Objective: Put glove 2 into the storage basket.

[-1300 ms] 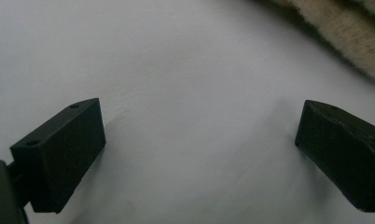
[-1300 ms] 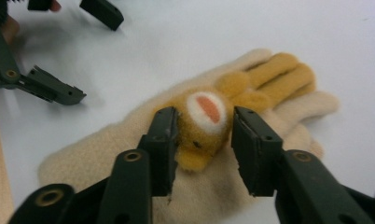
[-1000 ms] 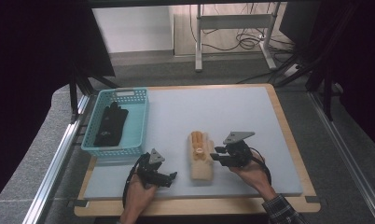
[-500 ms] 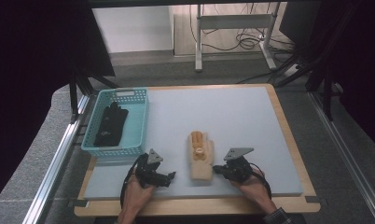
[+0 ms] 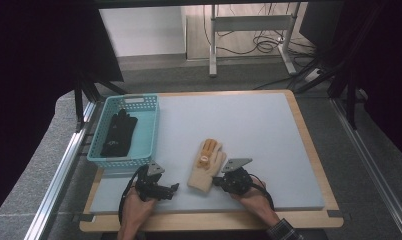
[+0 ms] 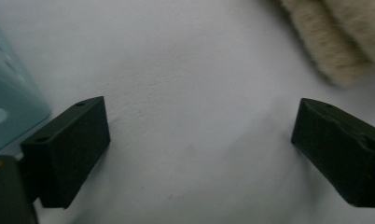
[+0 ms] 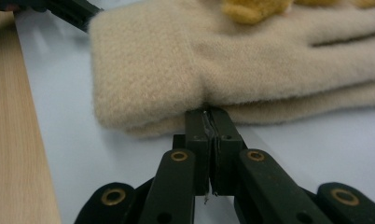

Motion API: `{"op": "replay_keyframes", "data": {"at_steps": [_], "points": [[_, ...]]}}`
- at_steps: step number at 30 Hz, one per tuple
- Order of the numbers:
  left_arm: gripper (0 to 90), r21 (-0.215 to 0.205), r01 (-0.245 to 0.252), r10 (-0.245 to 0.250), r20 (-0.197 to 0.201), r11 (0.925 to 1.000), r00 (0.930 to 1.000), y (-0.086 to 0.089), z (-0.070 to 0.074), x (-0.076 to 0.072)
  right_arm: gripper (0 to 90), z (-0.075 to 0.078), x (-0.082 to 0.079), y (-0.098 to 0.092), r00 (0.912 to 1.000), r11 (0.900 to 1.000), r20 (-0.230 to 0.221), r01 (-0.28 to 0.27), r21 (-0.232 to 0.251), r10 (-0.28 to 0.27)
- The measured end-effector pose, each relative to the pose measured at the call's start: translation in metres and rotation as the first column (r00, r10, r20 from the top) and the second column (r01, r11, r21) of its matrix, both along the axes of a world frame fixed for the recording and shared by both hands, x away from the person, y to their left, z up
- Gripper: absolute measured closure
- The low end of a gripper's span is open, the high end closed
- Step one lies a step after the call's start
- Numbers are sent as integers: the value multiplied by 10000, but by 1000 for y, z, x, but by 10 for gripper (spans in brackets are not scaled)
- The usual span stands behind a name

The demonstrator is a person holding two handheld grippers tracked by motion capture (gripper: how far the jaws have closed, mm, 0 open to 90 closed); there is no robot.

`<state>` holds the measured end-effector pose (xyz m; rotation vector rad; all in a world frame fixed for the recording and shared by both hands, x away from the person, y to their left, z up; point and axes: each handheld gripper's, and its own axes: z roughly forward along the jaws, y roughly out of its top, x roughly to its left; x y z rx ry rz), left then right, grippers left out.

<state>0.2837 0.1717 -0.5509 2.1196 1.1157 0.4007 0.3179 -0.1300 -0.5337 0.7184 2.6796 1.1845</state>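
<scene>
Fingers on your right gripper (image 7: pixel 209 116) are pressed together, pads meeting with no gap between them, and their tips sit right against the side edge of the beige glove (image 7: pixel 213 60), at the seam where the cuff joins the hand part; whether they have pinched any of the fabric you cannot tell from the right gripper view; they have just been closing. From above, that right gripper (image 5: pixel 220 181) lies low on the pale surface (image 5: pixel 269 130), just to the right of the glove's (image 5: pixel 205 165) cuff end, with your right hand (image 5: pixel 253 196) behind it.

Fingers on your left gripper (image 6: pixel 199 149) stand wide apart and hold nothing; bare surface (image 6: pixel 195 93) lies between them; the glove's (image 6: pixel 335 42) fuzzy edge is beyond the right finger, apart from it, and a corner of the blue basket (image 6: pixel 8 102) lies beyond the left finger. In the high view your left gripper (image 5: pixel 173 189) rests near the front edge, just left of the glove's cuff; the blue basket (image 5: pixel 134 160) sits just beyond it, with a black glove (image 5: pixel 118 133) lying inside.

The beige glove lies flat between your two grippers, cuff toward you, with an orange patch (image 5: pixel 204 161) on its back.
</scene>
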Motion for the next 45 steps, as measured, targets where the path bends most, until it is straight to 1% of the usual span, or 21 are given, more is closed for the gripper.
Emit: {"op": "replay_keyframes", "data": {"at_steps": [2,6,9,12,14,17,20,22,24,25,26,27,29,30,31,32,34,39,40,42,45], "points": [[86,-48,3,-2,50,10000,10000,3,0,0,859,0,1,8,10000,10000,62,-37,-24,37],[83,-19,-14,14,40,10000,10000,2,0,0,860,-2,4,26,9996,9999,274,-82,-102,85],[82,-12,-29,29,40,10000,10000,2,0,0,860,-2,5,33,9993,9999,362,-93,-133,98],[79,-18,-28,28,27,10000,10000,2,0,0,860,-2,6,35,9994,9999,340,-103,-91,106],[74,-43,-81,81,19,10000,10000,2,-1,0,857,-3,7,34,9996,10000,261,-85,-12,85],[71,-57,-169,169,30,9998,9999,1,-1,0,823,0,4,30,9990,9998,438,-52,-212,62],[70,-56,-176,176,43,9998,9998,1,-1,-1,804,3,4,24,9987,9998,505,72,-171,-63],[70,-65,-174,175,62,9998,9998,0,-1,-1,756,7,5,11,9969,9993,709,340,-154,-329],[70,-62,-178,178,63,9998,9998,0,-1,-1,737,8,6,8,9963,9989,741,444,-170,-430],[69,-50,-172,173,66,9998,9998,0,-1,-1,691,11,9,-5,9936,9969,827,784,-99,-773],[69,-50,-172,173,66,9998,9998,0,-1,-1,691,11,9,-5,9936,9969,827,784,-99,-773],[69,-47,-171,172,63,9998,9998,0,-1,-1,667,12,10,-10,9926,9960,835,887,-88,-877],[69,-44,-170,170,66,9998,9998,0,-1,-1,607,13,13,-24,9881,9917,856,1285,-52,-1276],[68,-40,-164,165,65,9999,9998,0,-1,-1,558,14,14,-37,9830,9871,928,1597,-91,-1582],[66,-43,-151,152,60,9999,9999,0,-1,-1,530,14,15,-42,9807,9848,939,1734,-117,-1715],[65,-43,-151,152,60,9999,9999,0,-1,-1,530,14,15,-42,9807,9848,939,1734,-117,-1715],[63,-31,-114,114,56,9999,9999,0,-1,-1,454,14,16,-61,9699,9742,997,2252,-184,-2223],[53,-16,-43,43,27,10000,10000,0,-1,-1,327,12,20,-91,9481,9518,928,3065,-105,-3042],[46,-9,-17,17,23,10000,10000,-1,-1,-1,306,12,20,-99,9401,9445,1031,3281,-159,-3249],[35,9,88,-88,-17,10000,10000,-1,-1,-1,275,10,20,-107,9293,9343,1166,3555,-249,-3505],[14,50,145,-145,-26,9999,9999,-1,-1,-1,249,7,21,-113,9196,9241,1284,3795,-455,-3713]]}}
